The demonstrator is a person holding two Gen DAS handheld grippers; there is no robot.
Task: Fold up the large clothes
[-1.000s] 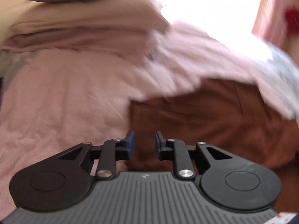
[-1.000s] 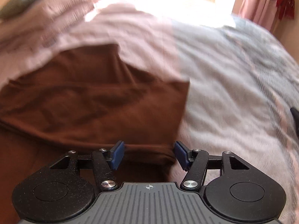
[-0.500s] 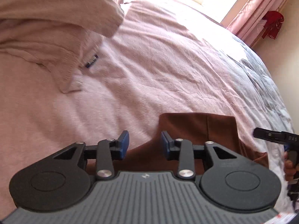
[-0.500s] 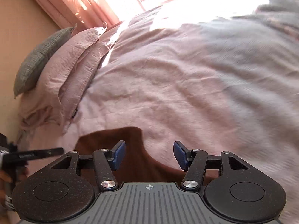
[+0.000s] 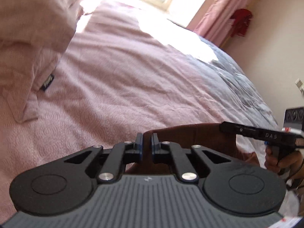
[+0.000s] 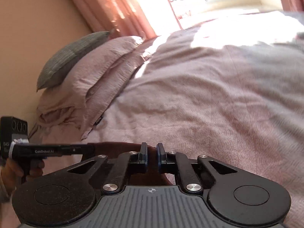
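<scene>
A brown garment point(image 5: 199, 138) lies at the near edge of a bed covered by a pink blanket point(image 5: 123, 87). My left gripper point(image 5: 147, 144) is closing its jaws and its blue pads pinch a raised fold of the brown cloth. In the right wrist view the brown garment point(image 6: 117, 147) shows just behind my right gripper point(image 6: 152, 153), which is also closing, with brown cloth pinched between its pads. Each view shows the other hand-held gripper from the side, at the far right point(image 5: 256, 134) and far left point(image 6: 53, 150). Most of the garment is hidden under the grippers.
Pink pillows point(image 6: 91, 87) and a grey pillow point(image 6: 72, 55) are stacked at the head of the bed by the wall. A grey quilt point(image 5: 237, 79) covers the far side. Pink curtains point(image 6: 117, 5) frame a bright window, and a red item point(image 5: 240, 21) hangs on the wall.
Both grippers swung across the bed to the garment's near edge and went from open to shut on the brown cloth. The views now look across the blanket toward the window.
</scene>
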